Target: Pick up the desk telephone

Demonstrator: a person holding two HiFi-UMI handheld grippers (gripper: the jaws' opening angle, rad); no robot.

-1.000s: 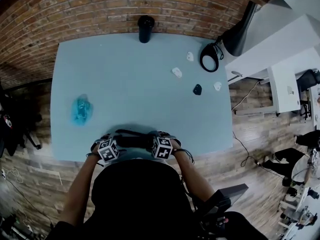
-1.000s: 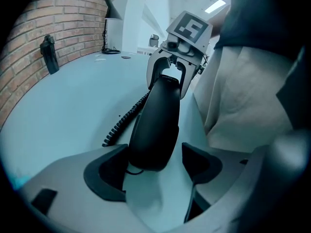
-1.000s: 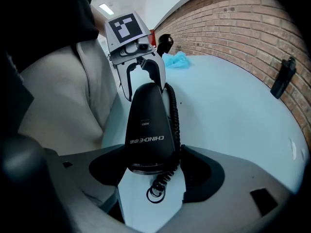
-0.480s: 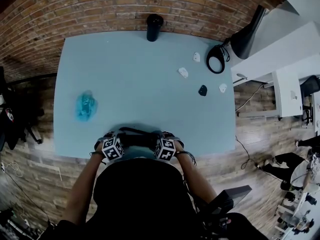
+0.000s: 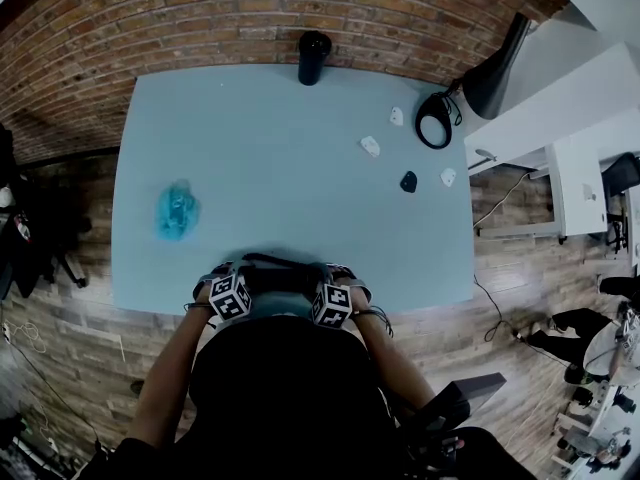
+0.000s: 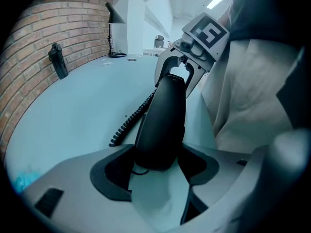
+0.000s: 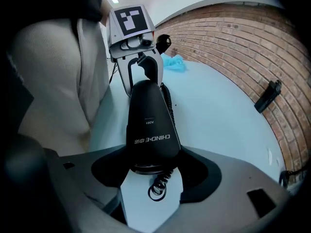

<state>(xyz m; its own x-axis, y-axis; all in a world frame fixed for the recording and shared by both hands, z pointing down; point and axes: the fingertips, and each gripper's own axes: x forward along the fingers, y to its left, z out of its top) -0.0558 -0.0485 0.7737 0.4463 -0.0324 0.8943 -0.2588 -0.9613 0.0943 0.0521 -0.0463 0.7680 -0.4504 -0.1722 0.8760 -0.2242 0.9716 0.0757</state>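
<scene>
A black telephone handset [image 5: 275,280] lies crosswise at the near edge of the pale blue table [image 5: 300,168], close to the person's body. My left gripper [image 5: 232,273] grips its left end and my right gripper [image 5: 325,276] its right end. In the left gripper view the handset [image 6: 163,115] runs from between my left gripper's [image 6: 155,164] dark pads to the right gripper [image 6: 180,72], its coiled cord [image 6: 129,123] trailing on the table. In the right gripper view the handset [image 7: 148,125] is pinched by my right gripper [image 7: 153,166]. Both pairs of jaws have just been closing onto it.
A black cylinder [image 5: 314,56] stands at the table's far edge by the brick wall. A crumpled blue thing [image 5: 176,211] lies at the left. Small white pieces [image 5: 371,146], a small black piece [image 5: 408,181] and a black lamp base ring [image 5: 435,118] sit at the far right.
The head view has shifted slightly. Both grippers and the handset stay at the table's near edge.
</scene>
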